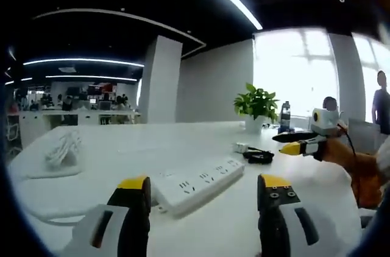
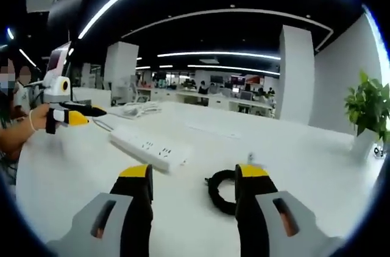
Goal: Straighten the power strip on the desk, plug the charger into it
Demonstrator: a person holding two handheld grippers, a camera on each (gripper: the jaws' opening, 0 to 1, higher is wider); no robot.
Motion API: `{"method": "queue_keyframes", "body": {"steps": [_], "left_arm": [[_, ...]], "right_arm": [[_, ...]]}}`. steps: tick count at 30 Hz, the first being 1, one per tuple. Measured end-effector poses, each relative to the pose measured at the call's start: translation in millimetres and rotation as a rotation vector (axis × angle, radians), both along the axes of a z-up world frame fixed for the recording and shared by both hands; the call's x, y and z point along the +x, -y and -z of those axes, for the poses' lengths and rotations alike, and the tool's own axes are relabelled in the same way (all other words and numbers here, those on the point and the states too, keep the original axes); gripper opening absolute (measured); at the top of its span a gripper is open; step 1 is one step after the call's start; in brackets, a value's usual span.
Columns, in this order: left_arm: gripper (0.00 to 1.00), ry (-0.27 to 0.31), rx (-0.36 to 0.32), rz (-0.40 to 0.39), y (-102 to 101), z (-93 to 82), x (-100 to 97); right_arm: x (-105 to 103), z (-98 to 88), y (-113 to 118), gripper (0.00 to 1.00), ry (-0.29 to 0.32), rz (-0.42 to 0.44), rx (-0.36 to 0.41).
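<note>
Left gripper view: the left gripper (image 1: 204,193) rises from 6 o'clock, jaws spread wide with nothing between them. The white power strip (image 1: 198,184) lies on the white desk (image 1: 152,147) just past the yellow jaw tips, running diagonally from 7 toward 1 o'clock. Beyond its far end, toward 2 o'clock, sit a coiled black cable (image 1: 259,157) and a small white charger (image 1: 242,147). A bundle of white cord (image 1: 62,147) rests at 9 o'clock; a potted plant (image 1: 256,106) and a dark bottle (image 1: 284,117) stand at the far desk edge. The right gripper (image 1: 298,144) enters at 3 o'clock, hand-held; cannot tell its jaw gap here.

Right gripper view: its own jaws at 6 o'clock stand apart, empty. The cable coil lies between them, just ahead. The strip lies at 10 o'clock, well short of the left gripper, held at 9 o'clock.
</note>
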State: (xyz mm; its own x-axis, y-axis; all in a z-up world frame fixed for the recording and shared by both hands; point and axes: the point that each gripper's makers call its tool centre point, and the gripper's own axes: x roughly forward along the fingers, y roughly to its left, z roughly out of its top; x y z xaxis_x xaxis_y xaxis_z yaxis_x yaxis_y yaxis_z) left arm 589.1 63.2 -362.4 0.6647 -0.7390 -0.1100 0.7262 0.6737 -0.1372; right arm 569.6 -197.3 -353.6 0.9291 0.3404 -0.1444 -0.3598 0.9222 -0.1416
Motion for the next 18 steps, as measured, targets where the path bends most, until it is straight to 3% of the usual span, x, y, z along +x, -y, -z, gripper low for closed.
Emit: {"method": "queue_keyframes", "body": {"steps": [5, 11, 13, 18], "left_arm": [[0.72, -0.004, -0.038, 0.023, 3.5, -7.4, -12.3], [0.74, 0.040, -0.051, 0.028, 4.1, -17.7, -23.3], [0.78, 0.040, -0.085, 0.033, 3.5, -19.6, -25.5], [0.88, 0.035, -0.068, 0.029, 0.6, -13.5, -28.5]], "right_arm": [[-12.5, 2.0, 7.3, 0.57, -0.012, 0.002, 0.020], [-16.4, 0.6, 13.5, 0.62, 0.002, -0.002, 0.023], [-12.3, 0.0, 17.0, 0.62, 0.010, -0.016, 0.030], [-3.5, 10.6, 18.0, 0.67, -0.020, -0.086, -0.013]]}}
